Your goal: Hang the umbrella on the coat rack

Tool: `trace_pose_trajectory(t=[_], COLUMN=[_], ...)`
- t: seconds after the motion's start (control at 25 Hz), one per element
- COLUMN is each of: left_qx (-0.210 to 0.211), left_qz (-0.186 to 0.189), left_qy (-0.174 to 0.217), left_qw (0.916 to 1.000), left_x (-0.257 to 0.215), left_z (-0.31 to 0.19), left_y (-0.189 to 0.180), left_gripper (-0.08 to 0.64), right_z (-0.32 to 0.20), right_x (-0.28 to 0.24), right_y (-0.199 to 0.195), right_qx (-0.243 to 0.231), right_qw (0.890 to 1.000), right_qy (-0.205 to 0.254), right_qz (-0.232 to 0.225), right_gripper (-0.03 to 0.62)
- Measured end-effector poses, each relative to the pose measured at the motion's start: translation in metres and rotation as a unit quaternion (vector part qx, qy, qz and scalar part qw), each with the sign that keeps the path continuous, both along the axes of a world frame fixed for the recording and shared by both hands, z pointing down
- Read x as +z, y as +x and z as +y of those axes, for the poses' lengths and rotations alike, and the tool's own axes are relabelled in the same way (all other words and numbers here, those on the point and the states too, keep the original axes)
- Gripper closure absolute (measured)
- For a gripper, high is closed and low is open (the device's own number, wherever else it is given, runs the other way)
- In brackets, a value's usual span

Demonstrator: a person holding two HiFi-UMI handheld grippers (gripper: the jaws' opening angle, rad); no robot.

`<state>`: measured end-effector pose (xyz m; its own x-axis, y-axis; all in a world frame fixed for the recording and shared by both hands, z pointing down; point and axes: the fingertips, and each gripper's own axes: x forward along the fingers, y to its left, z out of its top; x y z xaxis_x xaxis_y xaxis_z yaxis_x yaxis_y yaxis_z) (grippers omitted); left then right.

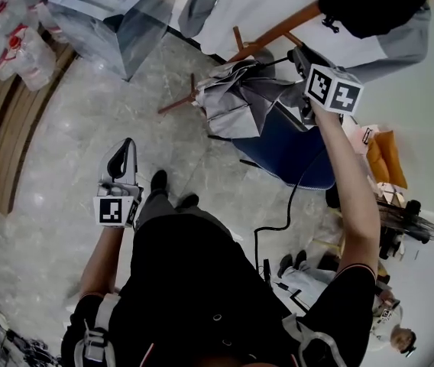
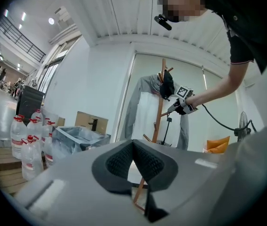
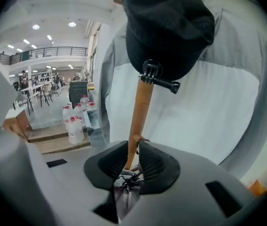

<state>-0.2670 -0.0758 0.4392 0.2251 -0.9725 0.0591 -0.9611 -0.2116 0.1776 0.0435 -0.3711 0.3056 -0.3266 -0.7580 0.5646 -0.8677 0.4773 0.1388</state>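
the umbrella (image 1: 236,98) is up at the coat rack (image 1: 278,29) on the far right, its loose grey cloth hanging beside the wooden pole (image 3: 140,112), well above the floor. the right gripper (image 3: 133,149) is at its top end, just below the black hat (image 3: 168,27) and in front of the grey and white jacket (image 3: 208,107) that already hang there. its fingers stand a little apart; the pole shows through the gap and the gathered cloth sits low between them, and the pads do not seem to press on it. the left gripper (image 1: 125,150) waits near the person's body, on the left, with its fingers closed on nothing.

the carrying and lifting look done. whether the umbrella is really caught on a peg cannot be made out, so what is left is probably to see it hang by itself and draw the right gripper away.
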Motion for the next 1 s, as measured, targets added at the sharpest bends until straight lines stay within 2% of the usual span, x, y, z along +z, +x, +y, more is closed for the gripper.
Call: trace_pose_trajectory(t=[0.08, 0.16, 0.24, 0.32, 0.44, 0.6, 0.76, 1.0], left_qx=[0.011, 0.016, 0.02, 0.031, 0.047, 0.069, 0.094, 0.126], left_qz=[-0.011, -0.008, 0.0, -0.007, -0.014, -0.019, -0.031, -0.039], left_qy=[-0.001, 0.003, 0.015, 0.015, 0.014, 0.029, 0.032, 0.055], left_qw=[0.9999, 0.9998, 0.9997, 0.9994, 0.9987, 0.997, 0.9946, 0.9897], left_x=[0.002, -0.003, -0.014, -0.016, -0.02, -0.033, -0.041, -0.07], left_z=[-0.001, -0.005, -0.011, -0.014, -0.019, -0.025, -0.029, -0.039], left_y=[0.002, 0.006, 0.012, 0.019, 0.03, 0.047, 0.066, 0.098], left_gripper=[0.56, 0.56, 0.56, 0.56, 0.56, 0.56, 0.56, 0.56], right_z=[0.006, 0.012, 0.017, 0.019, 0.025, 0.042, 0.064, 0.113], right_x=[-0.003, -0.008, -0.009, -0.006, -0.01, -0.014, -0.027, -0.053], right_y=[0.002, 0.004, 0.006, 0.009, 0.015, 0.004, -0.001, -0.007], right_qx=[-0.011, -0.015, -0.014, -0.013, -0.011, -0.04, -0.067, -0.101], right_qw=[0.999, 0.998, 0.997, 0.998, 0.996, 0.992, 0.985, 0.967], right_qy=[0.031, 0.059, 0.067, 0.063, 0.084, 0.11, 0.15, 0.221], right_qz=[0.027, 0.035, 0.025, 0.01, -0.021, -0.037, -0.045, -0.071], right_gripper=[0.525, 0.523, 0.534, 0.538, 0.549, 0.554, 0.557, 0.558])
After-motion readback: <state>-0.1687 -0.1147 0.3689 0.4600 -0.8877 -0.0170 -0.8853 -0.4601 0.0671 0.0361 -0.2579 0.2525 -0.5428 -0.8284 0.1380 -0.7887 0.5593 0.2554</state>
